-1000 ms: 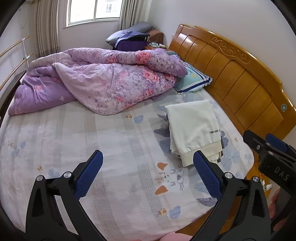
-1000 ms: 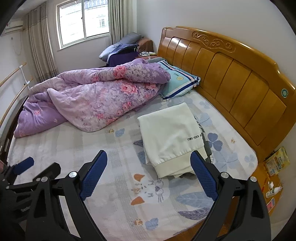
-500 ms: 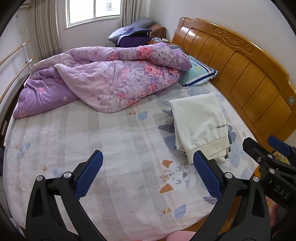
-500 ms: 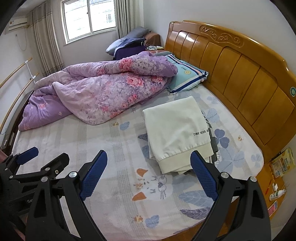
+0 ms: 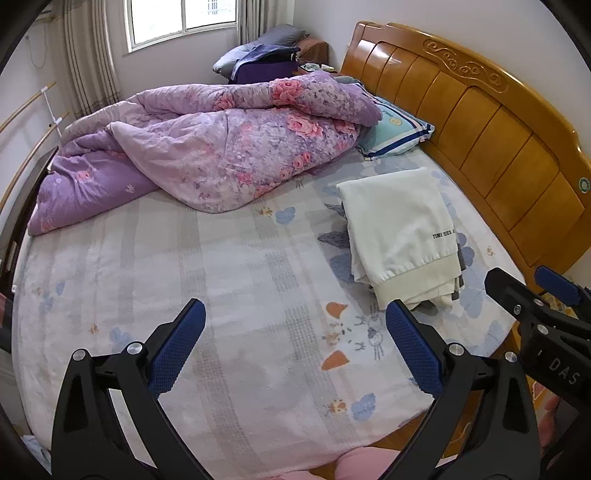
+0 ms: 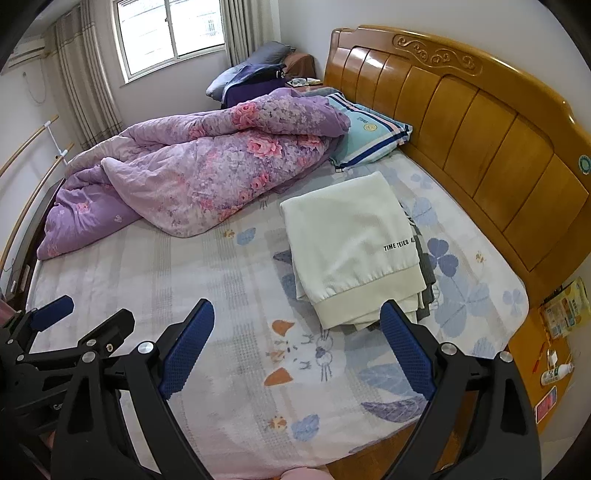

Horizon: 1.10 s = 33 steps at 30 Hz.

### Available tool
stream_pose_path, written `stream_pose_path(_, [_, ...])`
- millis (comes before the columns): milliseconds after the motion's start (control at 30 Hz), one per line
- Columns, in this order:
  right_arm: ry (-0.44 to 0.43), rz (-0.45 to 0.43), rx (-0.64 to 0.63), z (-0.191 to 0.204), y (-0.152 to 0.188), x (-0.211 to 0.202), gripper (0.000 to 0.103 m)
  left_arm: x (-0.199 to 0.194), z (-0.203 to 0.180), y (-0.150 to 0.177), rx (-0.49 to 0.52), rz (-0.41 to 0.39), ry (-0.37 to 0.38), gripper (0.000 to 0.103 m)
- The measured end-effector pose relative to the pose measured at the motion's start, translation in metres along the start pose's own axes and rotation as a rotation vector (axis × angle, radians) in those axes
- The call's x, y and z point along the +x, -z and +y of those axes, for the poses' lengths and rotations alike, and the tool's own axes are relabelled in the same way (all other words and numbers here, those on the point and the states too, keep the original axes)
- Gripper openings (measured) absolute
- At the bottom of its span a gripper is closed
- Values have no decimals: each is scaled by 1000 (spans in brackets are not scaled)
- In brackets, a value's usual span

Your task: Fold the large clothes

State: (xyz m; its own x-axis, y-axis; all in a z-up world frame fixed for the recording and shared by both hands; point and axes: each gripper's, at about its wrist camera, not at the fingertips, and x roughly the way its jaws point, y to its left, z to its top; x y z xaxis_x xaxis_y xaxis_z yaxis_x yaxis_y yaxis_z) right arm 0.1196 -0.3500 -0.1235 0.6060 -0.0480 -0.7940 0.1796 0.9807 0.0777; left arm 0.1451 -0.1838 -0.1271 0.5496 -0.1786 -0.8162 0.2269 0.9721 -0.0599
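Left gripper [image 5: 295, 343]: held above the near half of the bed, blue-padded fingers spread wide with nothing between them; from the right wrist view it shows at about 8 o'clock.
Right gripper [image 6: 297, 345]: also above the bed's near edge, jaws wide apart and empty; in the left wrist view its black frame and one blue tip sit at 4 o'clock.
Cream garment [image 6: 351, 247]: folded into a neat rectangle, ribbed hem towards the near side, black lettering near one edge. It lies on the sheet at roughly 1 o'clock from the right gripper, close to the headboard side, clear of both tools.
Under the garment: a grey folded layer [image 6: 428, 273] peeks out along the headboard-side edge; what it is I cannot tell.
Bed sheet [image 5: 229, 280]: pale, printed with blue leaves and a small cat drawing; flat across the near half.
Purple floral quilt [image 5: 229, 147]: bunched in a heap at 11 o'clock, across the far half of the bed.
Striped pillow [image 6: 369, 136]: at 12 to 1 o'clock, tucked partly under the quilt, against the headboard.
Wooden headboard [image 5: 491, 125]: runs along the 2 o'clock side.
Window [image 6: 170, 33]: far wall, 11 o'clock, curtains either side.
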Motion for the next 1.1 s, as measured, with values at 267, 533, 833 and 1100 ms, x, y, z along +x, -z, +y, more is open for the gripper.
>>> stream_pose_path(267, [6, 6, 17, -1, 1, 0, 88, -5, -3, 3, 17, -15, 10, 98])
stream_pose_path(533, [5, 8, 14, -1, 0, 1, 88, -6, -2, 4, 17, -17, 7, 98])
stream_pose_path(833, [8, 15, 17, -2, 5, 0, 88, -6, 1, 4, 16, -8, 10, 98])
stream_pose_path(1100, [12, 20, 23, -4, 9, -1, 88, -6, 6, 3, 15, -3, 10, 98])
